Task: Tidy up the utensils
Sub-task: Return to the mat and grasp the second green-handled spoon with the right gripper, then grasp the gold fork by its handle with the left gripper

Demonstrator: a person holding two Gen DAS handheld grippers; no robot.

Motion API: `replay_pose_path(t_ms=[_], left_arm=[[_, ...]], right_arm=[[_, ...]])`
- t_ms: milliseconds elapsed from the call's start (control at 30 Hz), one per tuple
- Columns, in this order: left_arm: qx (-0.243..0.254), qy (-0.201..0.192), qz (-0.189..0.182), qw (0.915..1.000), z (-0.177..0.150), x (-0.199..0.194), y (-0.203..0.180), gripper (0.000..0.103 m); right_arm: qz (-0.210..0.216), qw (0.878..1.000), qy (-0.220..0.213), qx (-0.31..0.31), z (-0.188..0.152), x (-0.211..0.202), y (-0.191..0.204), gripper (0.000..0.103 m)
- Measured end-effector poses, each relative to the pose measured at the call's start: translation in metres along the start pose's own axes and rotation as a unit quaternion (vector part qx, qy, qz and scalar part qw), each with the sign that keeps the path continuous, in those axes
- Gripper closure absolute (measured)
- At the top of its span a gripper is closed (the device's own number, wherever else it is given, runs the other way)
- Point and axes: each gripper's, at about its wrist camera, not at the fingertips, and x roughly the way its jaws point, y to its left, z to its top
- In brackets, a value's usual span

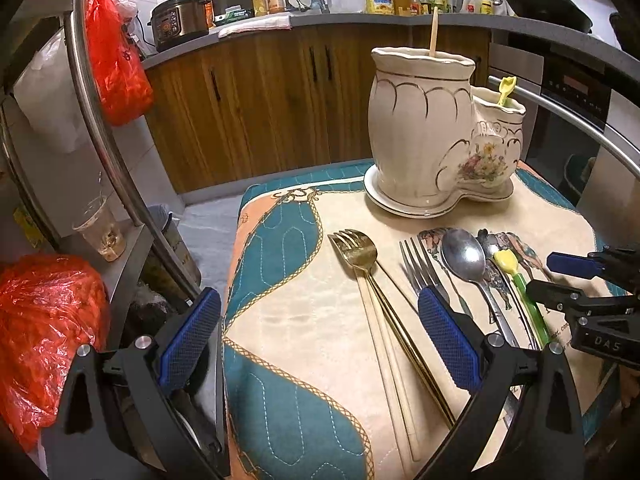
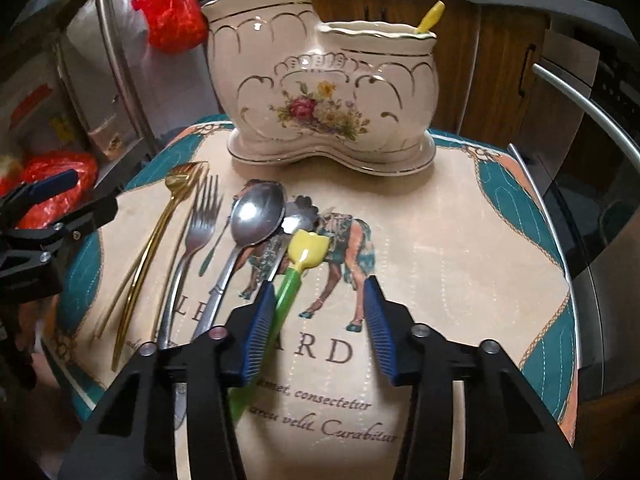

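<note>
Right gripper [image 2: 316,328] open (nothing held); green spoon [image 2: 286,292] lies against its left finger, so closing may nudge it aside

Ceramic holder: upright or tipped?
Upright. The ceramic holder stands flat on its base on the mat, both openings facing up, a yellow spoon inside the shorter compartment.

**Both grippers wide open, nothing held**

We've got our left gripper [image 1: 320,336] low at the left, blue pads [image 1: 190,340] spread wide, nothing between them. Our right gripper [image 2: 316,330] sits beside it on the right, jaws apart too, its left pad [image 2: 258,332] leaning in close. From each camera we catch the other gripper at the frame's edge.
</note>
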Motion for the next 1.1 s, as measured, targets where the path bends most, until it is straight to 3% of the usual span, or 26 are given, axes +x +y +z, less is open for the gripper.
replay_pose_path(t_ms=[167,300,633,800,967,1100], left_arm=[[0.001,0.001,0.000,1.0000,0.000,0.001,0.001,0.006],[0.002,0.002,0.000,1.0000,0.000,0.001,0.002,0.006],[0.004,0.018,-0.008,0.9998,-0.001,0.009,0.001,0.006],[-0.005,0.035,-0.027,0.9990,-0.001,0.019,0.000,0.006],[-0.030,0.051,-0.046,0.9972,0.003,0.035,0.001,0.006],[-0.034,0.059,-0.041,0.9968,0.009,0.047,-0.002,0.030]], right_arm=[[0.008,1.000,0.012,-0.005,0.001,0.006,0.007,0.070],[-0.007,1.000,0.014,-0.006,0.001,0.007,0.006,0.084],[-0.010,1.000,0.013,-0.011,0.004,0.015,0.011,0.082],[0.003,1.000,0.008,-0.003,0.004,0.015,0.006,0.091],[0.017,1.000,-0.002,0.013,0.003,0.011,-0.004,0.092],[0.023,1.000,-0.013,0.013,0.004,0.006,-0.008,0.093]])
